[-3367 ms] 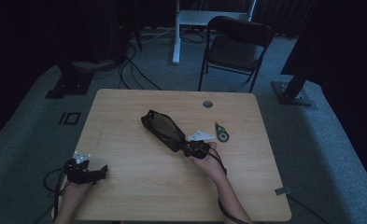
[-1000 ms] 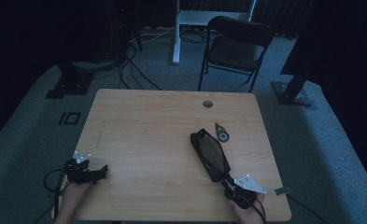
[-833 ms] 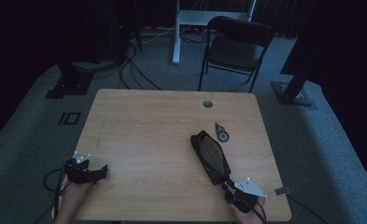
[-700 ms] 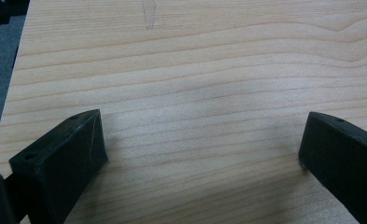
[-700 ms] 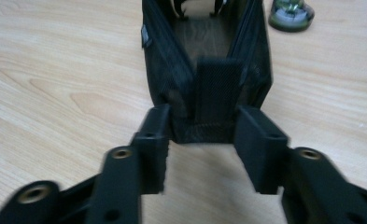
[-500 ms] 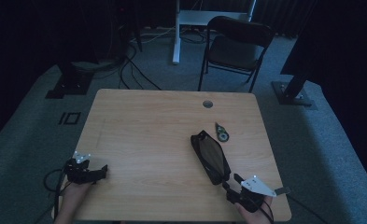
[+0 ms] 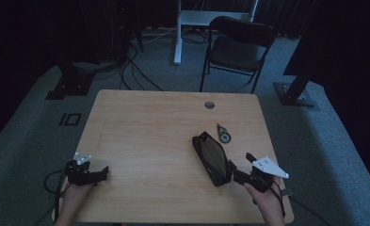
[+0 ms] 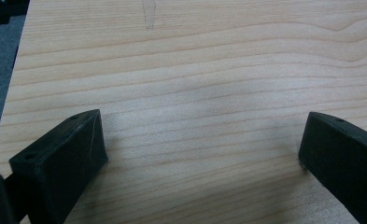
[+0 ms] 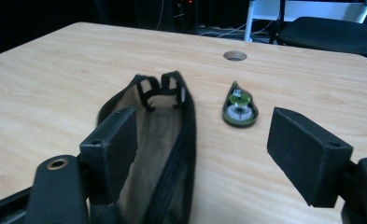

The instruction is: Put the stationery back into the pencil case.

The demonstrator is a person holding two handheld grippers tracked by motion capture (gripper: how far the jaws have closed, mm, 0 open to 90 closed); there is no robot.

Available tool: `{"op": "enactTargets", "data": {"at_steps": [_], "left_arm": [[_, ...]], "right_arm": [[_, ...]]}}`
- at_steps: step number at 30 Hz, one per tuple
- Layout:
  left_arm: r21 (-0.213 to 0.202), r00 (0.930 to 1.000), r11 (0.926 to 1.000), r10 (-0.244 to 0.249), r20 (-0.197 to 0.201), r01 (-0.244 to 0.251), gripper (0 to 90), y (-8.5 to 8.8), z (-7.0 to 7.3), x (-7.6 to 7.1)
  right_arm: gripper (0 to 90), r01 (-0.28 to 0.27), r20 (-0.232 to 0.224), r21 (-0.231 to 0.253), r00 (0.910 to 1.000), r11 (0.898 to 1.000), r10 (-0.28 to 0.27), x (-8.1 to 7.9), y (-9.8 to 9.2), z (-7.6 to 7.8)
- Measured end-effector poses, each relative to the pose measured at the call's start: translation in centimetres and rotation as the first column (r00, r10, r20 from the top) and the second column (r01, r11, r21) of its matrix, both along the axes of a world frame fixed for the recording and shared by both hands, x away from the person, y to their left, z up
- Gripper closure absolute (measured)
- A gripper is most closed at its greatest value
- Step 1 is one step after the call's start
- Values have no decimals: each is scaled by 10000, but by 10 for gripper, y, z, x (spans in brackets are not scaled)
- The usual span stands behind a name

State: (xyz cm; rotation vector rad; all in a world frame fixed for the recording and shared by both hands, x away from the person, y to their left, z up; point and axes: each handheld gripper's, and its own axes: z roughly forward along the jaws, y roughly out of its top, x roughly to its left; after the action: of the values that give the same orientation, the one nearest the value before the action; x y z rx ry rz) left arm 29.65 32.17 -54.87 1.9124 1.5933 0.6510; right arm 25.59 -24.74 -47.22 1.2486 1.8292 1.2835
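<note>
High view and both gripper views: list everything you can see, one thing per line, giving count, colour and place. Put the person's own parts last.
Table: one, light wood, centre of the room, with a round hole near its far edge.
Pouch: one, black, open, lying on the table's right half, just in front of the right gripper.
Tape dispenser: one, green and black, teardrop-shaped, on the table beyond the pouch, apart from it.
Chair: one, black, folding, on the floor beyond the table.
Carpet: grey, around the table.
Left gripper: one, black, jaws open over bare wood, near left corner.
Right gripper: one, black, jaws have just been opening, nothing pressed between them.
</note>
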Motion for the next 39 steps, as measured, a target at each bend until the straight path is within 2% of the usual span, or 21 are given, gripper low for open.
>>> {"op": "enactTargets", "data": {"at_steps": [2, 3, 14, 17, 23, 28, 30, 37, 39], "left_arm": [[-2, 10000, 10000, 2, -1, -2, 7, 0, 0, 0], [-2, 10000, 10000, 1, -1, -1, 7, 0, 0, 0], [-26, 10000, 10000, 21, 16, -21, 7, 0, 0, 0], [-22, 10000, 10000, 19, 7, -19, 7, 0, 0, 0], [-25, 10000, 10000, 20, 9, -20, 7, 0, 0, 0], [-21, 10000, 10000, 18, 7, -18, 7, 0, 0, 0], [-23, 10000, 10000, 18, 7, -18, 7, 0, 0, 0], [-24, 10000, 10000, 19, 8, -19, 7, 0, 0, 0], [-24, 10000, 10000, 20, 7, -20, 7, 0, 0, 0]], "right_arm": [[241, 2, -18, -19, 10000, 10000, -2, 5, -1, 0], [241, 114, -75, -88, 9999, 9999, -114, 16, -3, -3], [241, 550, -241, -58, 9982, 9985, -551, 71, -7, -12], [241, 576, -356, -176, 9977, 9982, -582, 86, -7, -16], [241, 627, -793, -179, 9948, 9979, -639, 111, -7, -26], [242, 565, -1133, -415, 9917, 9975, -609, 131, -7, -34], [242, 611, -1260, -340, 9899, 9976, -649, 139, -7, -36], [242, 437, -1574, -635, 9861, 9970, -532, 163, 0, -40], [241, 481, -1695, -568, 9839, 9972, -571, 169, 1, -42]]}}
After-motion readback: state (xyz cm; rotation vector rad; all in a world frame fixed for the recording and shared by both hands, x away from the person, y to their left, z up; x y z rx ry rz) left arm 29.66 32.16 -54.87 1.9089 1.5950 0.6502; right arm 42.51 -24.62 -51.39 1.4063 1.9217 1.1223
